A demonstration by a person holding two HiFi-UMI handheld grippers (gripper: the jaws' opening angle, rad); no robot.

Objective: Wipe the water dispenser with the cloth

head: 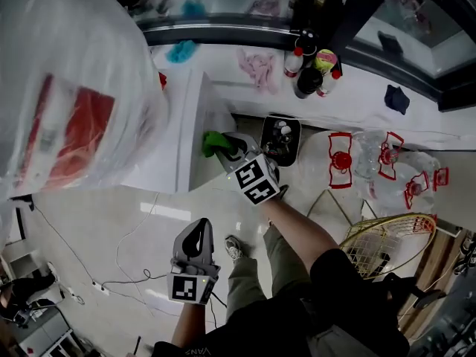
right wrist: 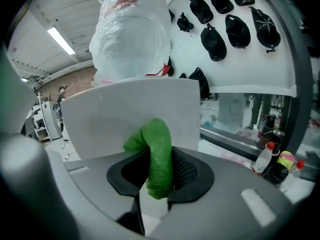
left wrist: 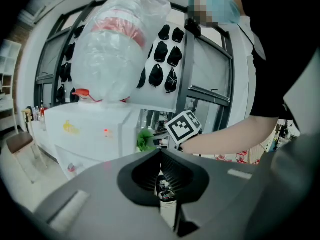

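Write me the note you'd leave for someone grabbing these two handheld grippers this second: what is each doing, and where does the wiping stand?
Right gripper: shut on the green fabric cloth, which meets the side panel of the white box-shaped water dispenser.
Left gripper: shut, empty, held low, apart from the dispenser.
Done: cloth gripped and at the panel; how much is wiped cannot be told.
Left: wipe the panels, probably working around the plastic-wrapped water bottle on top.
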